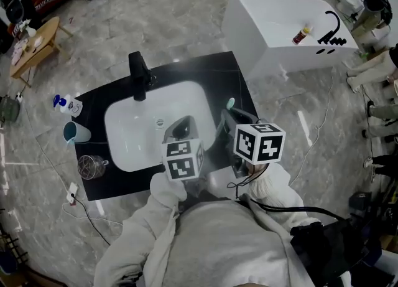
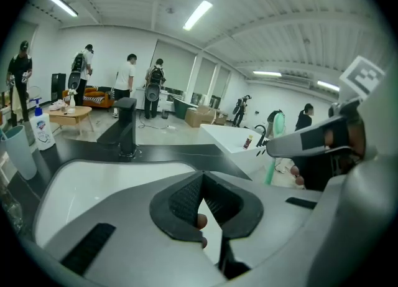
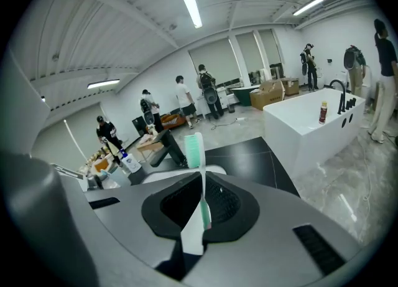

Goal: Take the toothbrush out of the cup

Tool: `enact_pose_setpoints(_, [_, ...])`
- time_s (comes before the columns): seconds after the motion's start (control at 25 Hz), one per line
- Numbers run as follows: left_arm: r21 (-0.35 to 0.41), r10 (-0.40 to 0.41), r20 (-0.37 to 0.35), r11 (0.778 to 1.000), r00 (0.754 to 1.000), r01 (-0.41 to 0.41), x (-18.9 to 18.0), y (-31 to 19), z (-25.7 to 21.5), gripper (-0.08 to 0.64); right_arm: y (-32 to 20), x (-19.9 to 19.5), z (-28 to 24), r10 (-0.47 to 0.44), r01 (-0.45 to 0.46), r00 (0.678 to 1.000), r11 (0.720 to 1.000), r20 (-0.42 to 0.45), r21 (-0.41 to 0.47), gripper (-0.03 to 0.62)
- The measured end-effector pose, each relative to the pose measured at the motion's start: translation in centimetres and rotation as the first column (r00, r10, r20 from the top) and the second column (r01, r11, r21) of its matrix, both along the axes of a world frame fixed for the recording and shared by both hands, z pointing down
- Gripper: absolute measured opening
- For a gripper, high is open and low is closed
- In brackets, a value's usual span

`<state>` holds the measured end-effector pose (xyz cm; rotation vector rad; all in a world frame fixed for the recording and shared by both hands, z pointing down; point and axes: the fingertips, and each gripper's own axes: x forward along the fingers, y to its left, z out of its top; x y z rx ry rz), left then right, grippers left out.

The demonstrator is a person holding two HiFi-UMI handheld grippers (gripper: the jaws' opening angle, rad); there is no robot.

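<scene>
My right gripper (image 1: 231,120) is shut on a toothbrush (image 1: 230,103) over the right part of the black counter (image 1: 236,77). In the right gripper view the toothbrush (image 3: 195,150) stands up between the jaws of the right gripper (image 3: 202,180), its green head above the tips and its white and green handle clamped by the pads. A light blue cup (image 1: 76,132) stands at the counter's left end, far from both grippers. My left gripper (image 1: 180,125) hangs over the white sink (image 1: 127,142). In its own view the left gripper (image 2: 202,177) has its pads closed together with nothing between them.
A black faucet (image 1: 138,75) stands behind the sink. A spray bottle (image 1: 67,104) and a glass jar (image 1: 92,166) sit near the cup. A white bathtub (image 1: 273,24) is at the back right, a low wooden table (image 1: 34,46) at the far left. Cables cross the floor.
</scene>
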<state>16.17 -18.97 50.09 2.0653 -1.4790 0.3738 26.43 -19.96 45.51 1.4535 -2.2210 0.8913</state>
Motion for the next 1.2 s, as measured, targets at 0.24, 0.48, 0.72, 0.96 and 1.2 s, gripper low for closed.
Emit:
enact_pose_setpoints(0.24, [-0.055, 0.068, 0.031, 0.996, 0.997, -0.066, 3.4, 0.8, 2.0, 0.000, 1.0, 3.7, 3.0, 0.019, -0.021, 0.999, 0.998, -0.040, -0.064, 0.035])
enact_pose_setpoints(0.48, [-0.112, 0.052, 0.050, 0.993, 0.997, -0.046, 4.1, 0.0, 5.0, 0.000, 0.5, 5.8, 7.1, 0.007, -0.012, 0.999, 0.993, -0.046, -0.122, 0.035])
enact_pose_setpoints(0.72, [-0.167, 0.051, 0.058, 0.985, 0.997, -0.040, 4.5, 0.6, 8.2, 0.000, -1.0, 5.0, 10.1, -0.009, 0.006, 1.000, 0.989, -0.018, -0.150, 0.034])
enact_pose_setpoints(0.96, [-0.179, 0.036, 0.052, 0.984, 0.998, -0.026, 3.5, -0.8, 9.0, 0.000, -3.6, 4.2, 12.5, 0.016, -0.017, 1.000, 0.983, -0.005, -0.185, 0.034])
enact_pose_setpoints(1.2, [-0.190, 0.014, 0.038, 0.982, 0.999, -0.007, 2.2, -2.7, 9.9, 0.000, -6.2, 3.7, 14.5, 0.042, -0.044, 0.999, 0.974, -0.011, -0.221, 0.034])
